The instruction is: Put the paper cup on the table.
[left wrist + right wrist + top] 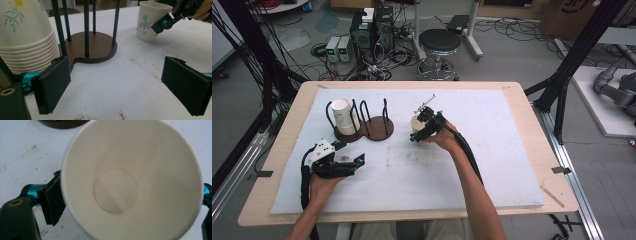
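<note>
A single paper cup [417, 124] with a flower print stands upright on the white mat [492, 150], right of a dark wooden rack [379, 131] with black wire loops. My right gripper [418, 130] reaches down over this cup. In the right gripper view the cup [116, 191] is seen from above, empty, with my right gripper [130, 202] open and one jaw on each side of its wall. A stack of cups [343, 116] lies in the rack's left bay. My left gripper [351, 153] rests open on the mat in front of the rack, nothing between its jaws [125, 87].
In the left gripper view the stack [25, 42] is at the left, the rack base [95, 47] ahead and the single cup [150, 22] far right. Beyond the table's far edge stand a stool [439, 42], computer boxes [372, 30] and cables.
</note>
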Demonstrator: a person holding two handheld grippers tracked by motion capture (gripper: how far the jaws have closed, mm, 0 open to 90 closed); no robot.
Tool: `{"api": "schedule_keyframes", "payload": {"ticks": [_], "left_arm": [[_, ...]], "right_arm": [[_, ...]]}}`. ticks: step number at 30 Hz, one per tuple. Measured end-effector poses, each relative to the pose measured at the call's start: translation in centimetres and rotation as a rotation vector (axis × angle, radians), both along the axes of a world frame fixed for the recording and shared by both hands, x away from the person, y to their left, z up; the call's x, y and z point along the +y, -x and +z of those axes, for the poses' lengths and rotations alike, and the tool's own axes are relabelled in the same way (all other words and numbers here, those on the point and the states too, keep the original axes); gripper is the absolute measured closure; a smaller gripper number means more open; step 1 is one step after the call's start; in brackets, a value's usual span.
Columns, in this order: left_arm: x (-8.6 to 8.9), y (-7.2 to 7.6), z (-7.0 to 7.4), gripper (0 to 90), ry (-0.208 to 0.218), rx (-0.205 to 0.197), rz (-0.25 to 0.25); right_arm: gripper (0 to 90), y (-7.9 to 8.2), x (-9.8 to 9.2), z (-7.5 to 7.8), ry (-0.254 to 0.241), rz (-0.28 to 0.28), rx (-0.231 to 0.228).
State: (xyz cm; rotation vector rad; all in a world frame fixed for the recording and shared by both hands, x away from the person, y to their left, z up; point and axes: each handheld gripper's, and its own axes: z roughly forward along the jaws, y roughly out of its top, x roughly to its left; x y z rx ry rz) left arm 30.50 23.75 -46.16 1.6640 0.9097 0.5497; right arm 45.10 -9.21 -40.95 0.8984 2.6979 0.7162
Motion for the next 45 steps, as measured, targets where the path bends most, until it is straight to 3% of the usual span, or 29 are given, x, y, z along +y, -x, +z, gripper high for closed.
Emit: {"api": "schedule_keyframes", "payload": {"ticks": [5,9,15,23,32,45], "left_arm": [[0.0,0.1,0.0,8.6,-0.006,-0.008,-0.001],[0.0,0.1,0.0,8.6,-0.007,-0.008,0.001],[0.0,0.0,0.0,8.7,-0.005,-0.008,0.001],[-0.1,0.0,0.0,8.7,-0.006,-0.005,0.003],[-0.1,0.0,0.0,8.7,-0.015,-0.005,0.002],[-0.2,0.1,0.0,8.7,-0.025,-0.013,0.004]], "right_arm": [[14.1,1.2,-0.8,0.7,-0.039,-0.013,-0.025],[14.1,2.4,-2.2,0.9,-0.038,-0.041,-0.034],[14.2,3.1,-3.9,1.1,-0.051,-0.085,-0.032],[14.2,4.5,-5.8,1.4,-0.102,-0.114,-0.068],[14.2,6.5,-8.3,1.4,-0.197,-0.155,-0.136],[14.3,10.2,-12.2,-0.2,-0.296,-0.245,-0.247]]}}
